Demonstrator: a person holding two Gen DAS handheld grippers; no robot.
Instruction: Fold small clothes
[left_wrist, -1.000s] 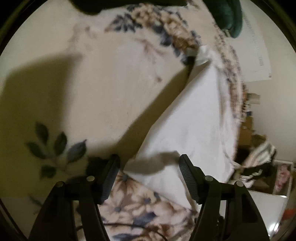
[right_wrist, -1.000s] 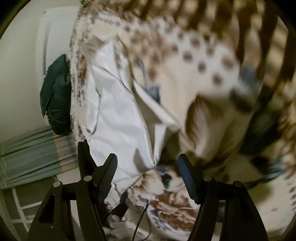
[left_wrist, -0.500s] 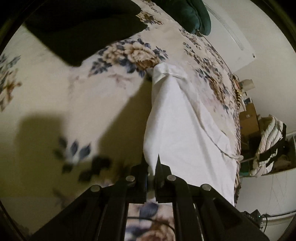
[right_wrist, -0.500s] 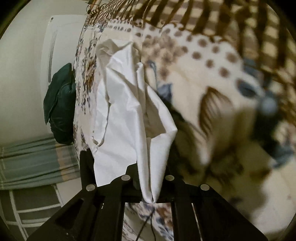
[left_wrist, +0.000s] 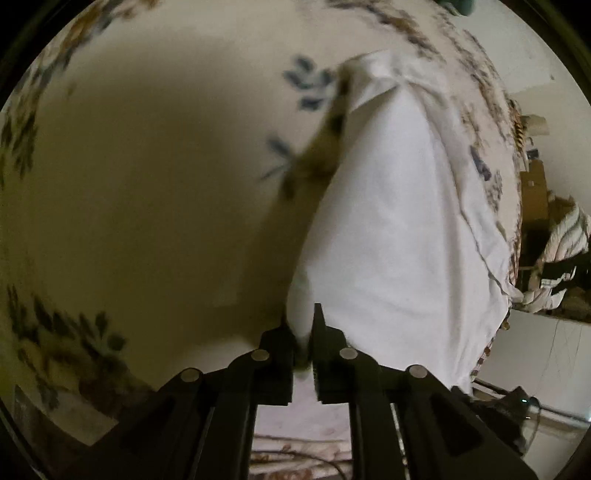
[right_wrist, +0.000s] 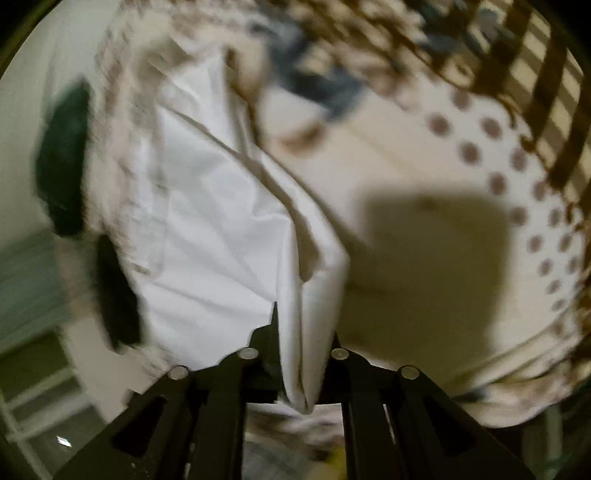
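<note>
White cloth corners pinched in L gripper, R gripper

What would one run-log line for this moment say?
left gripper: shut on white garment | right gripper: shut on white garment, bunched fold | garment: edge lifted over floral bedspread | fold: not finished

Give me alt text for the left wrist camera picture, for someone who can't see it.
The left gripper pinches the near edge of a white cloth between its two black fingers. The cloth stretches away over a cream bedspread with blue and brown flowers. Cluttered room at the far right; the picture is blurred.
</note>
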